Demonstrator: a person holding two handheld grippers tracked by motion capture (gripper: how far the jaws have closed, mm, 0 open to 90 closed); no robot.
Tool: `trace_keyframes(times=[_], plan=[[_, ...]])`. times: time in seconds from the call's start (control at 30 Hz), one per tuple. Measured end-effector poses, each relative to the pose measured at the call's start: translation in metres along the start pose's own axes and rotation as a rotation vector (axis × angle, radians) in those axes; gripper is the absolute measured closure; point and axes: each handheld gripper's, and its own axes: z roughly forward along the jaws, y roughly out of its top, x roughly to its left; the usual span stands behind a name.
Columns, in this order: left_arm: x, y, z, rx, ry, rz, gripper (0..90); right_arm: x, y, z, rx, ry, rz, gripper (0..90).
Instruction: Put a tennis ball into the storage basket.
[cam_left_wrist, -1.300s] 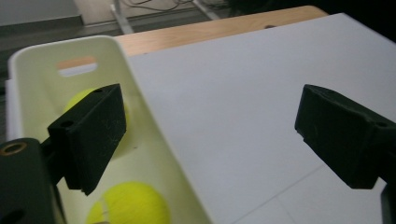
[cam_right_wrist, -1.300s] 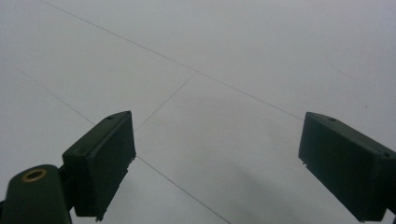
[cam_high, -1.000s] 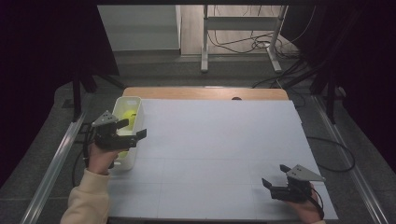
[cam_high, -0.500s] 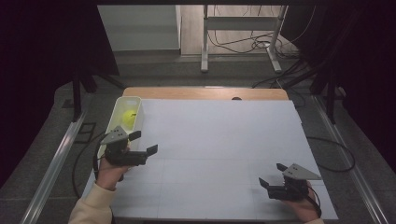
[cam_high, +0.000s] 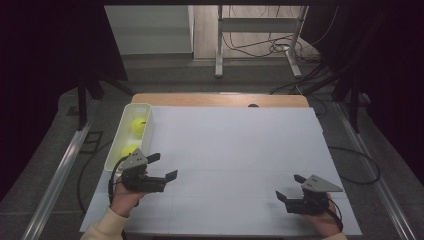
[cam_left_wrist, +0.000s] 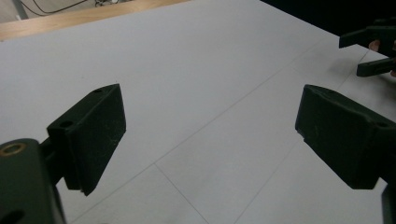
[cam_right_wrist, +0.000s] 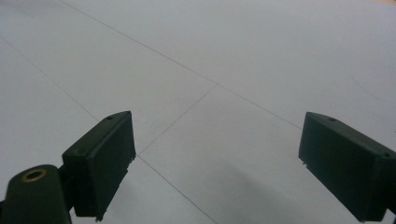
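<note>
A white rectangular tray (cam_high: 116, 150) stood along the left edge of the white table surface (cam_high: 235, 150), its long side running away from the person. Two yellow-green balls lay inside it. The far ball (cam_high: 138, 125) rested near the middle of the tray, close to its right wall. The near ball (cam_high: 129, 150) sat toward the tray's near end, partly hidden behind the plate of the left gripper (cam_high: 165, 167). Whether the balls touched the tray walls could not be determined.
</note>
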Motion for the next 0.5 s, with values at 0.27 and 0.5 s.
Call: trace_keyframes(times=[0.27,0.5], plan=[[-0.003,-0.020,0.003,0.024,0.002,-0.001,9.4,0.001,0.000,0.000,-0.005,0.011,0.000,11.1],[-0.001,-0.033,0.008,0.072,0.028,0.017,9.4,0.002,0.000,0.002,-0.001,0.024,0.002,11.1]])
